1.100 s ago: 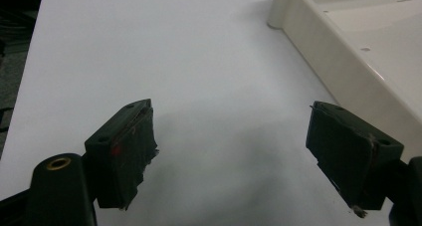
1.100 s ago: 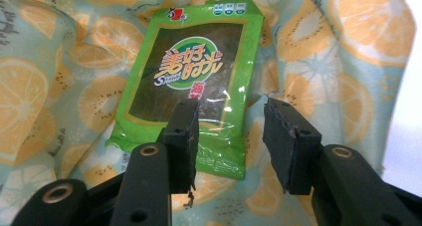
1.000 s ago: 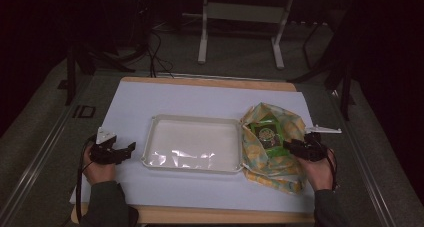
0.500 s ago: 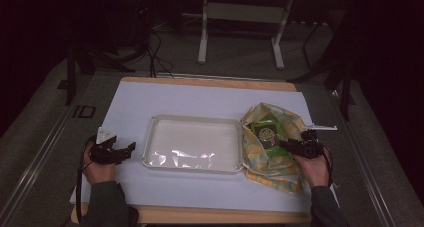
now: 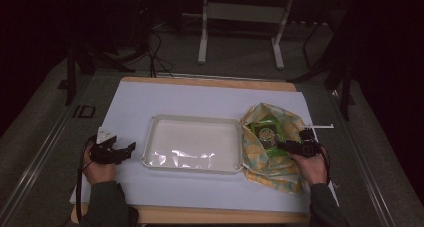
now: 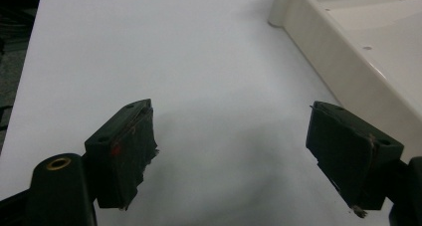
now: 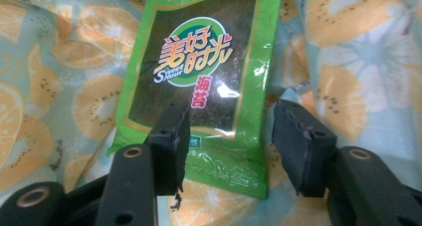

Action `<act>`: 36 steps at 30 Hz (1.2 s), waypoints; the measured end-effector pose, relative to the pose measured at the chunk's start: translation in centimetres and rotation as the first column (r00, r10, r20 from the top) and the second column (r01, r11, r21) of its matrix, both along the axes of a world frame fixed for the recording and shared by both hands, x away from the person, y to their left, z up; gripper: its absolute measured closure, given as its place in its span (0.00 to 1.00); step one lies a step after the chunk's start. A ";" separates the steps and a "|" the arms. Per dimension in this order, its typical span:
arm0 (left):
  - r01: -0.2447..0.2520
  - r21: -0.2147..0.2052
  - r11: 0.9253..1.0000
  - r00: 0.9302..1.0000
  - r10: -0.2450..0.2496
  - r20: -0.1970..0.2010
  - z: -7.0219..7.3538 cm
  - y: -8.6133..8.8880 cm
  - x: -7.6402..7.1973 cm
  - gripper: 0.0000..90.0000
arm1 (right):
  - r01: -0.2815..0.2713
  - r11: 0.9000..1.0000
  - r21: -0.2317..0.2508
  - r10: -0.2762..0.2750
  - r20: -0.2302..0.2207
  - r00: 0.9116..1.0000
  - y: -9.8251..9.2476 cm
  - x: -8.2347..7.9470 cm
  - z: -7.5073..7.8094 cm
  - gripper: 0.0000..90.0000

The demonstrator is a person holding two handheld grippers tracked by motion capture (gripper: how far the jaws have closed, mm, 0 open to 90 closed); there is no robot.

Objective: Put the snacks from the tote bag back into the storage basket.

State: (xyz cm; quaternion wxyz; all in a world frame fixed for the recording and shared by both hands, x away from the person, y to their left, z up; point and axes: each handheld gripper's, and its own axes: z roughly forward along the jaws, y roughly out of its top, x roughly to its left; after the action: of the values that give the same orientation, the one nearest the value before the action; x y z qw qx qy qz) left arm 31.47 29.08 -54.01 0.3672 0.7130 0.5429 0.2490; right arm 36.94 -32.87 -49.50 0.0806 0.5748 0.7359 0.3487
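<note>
My right gripper (image 7: 226, 146), jaws just opening wide, hovers over the green seaweed packet (image 7: 204, 76) on the fruit-print cloth (image 7: 64, 86) near the table's right edge; my left gripper (image 6: 249, 156) gapes wide, holding nothing.

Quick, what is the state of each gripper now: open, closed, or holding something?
Left gripper: open, nothing between the jaws.
Right gripper: open, jaws just been opening, astride the green snack packet, not gripping it.

Green snack packet (image 7: 201, 76) on fruit-print cloth (image 7: 59, 86), tool (image 7: 226, 146) open

right tool (image 7: 226, 146) | jaws just opened wider | green snack packet (image 7: 199, 81) between them, unpressed
</note>
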 end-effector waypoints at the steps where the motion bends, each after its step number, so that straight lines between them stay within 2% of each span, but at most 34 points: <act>1: 0.000 0.000 1.000 1.000 0.000 0.000 0.0 0.0 0.0 0.22 | 0.004 1.000 0.003 -0.004 -0.011 1.000 0.0 0.1 0.0 0.53; 7: 0.000 0.000 1.000 1.000 0.000 -0.002 0.0 0.0 0.0 0.22 | -0.009 1.000 0.007 0.009 -0.049 0.999 0.3 1.0 -0.3 0.49; 11: -0.002 0.000 1.000 1.000 0.002 -0.001 0.0 0.0 0.0 0.22 | -0.002 1.000 0.026 0.004 -0.065 0.998 0.4 1.6 -0.3 0.48; 23: 0.000 0.000 1.000 1.000 0.000 -0.003 0.0 0.0 0.0 0.22 | -0.012 0.998 0.068 0.021 -0.132 0.991 0.7 3.0 -1.4 0.50; 24: 0.000 0.000 1.000 1.000 0.000 -0.003 0.0 0.0 0.0 0.22 | -0.010 0.997 0.076 0.020 -0.136 0.990 0.7 3.0 -1.5 0.50; 27: 0.000 -0.001 1.000 1.000 0.000 -0.003 0.0 0.0 0.0 0.22 | -0.007 0.989 0.151 0.029 -0.144 0.989 0.6 3.1 -1.5 0.54; 32: 0.000 0.000 1.000 1.000 0.000 -0.003 0.0 0.0 0.0 0.22 | -0.017 0.984 0.178 0.043 -0.145 0.989 0.7 2.8 -1.3 0.57; 33: 0.000 0.000 1.000 1.000 0.000 -0.003 0.0 0.0 0.0 0.22 | -0.026 0.979 0.202 0.055 -0.141 0.989 0.8 2.8 -1.1 0.58; 36: 0.000 0.000 1.000 1.000 0.000 -0.002 0.0 0.0 0.0 0.22 | -0.033 0.974 0.223 0.065 -0.135 0.989 0.8 2.8 -0.8 0.59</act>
State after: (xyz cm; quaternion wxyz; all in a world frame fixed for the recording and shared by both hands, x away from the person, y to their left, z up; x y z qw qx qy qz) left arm 31.50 29.08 -54.01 0.3665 0.7133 0.5434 0.2482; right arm 39.73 -32.03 -50.35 -0.0446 0.5850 0.7105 0.3885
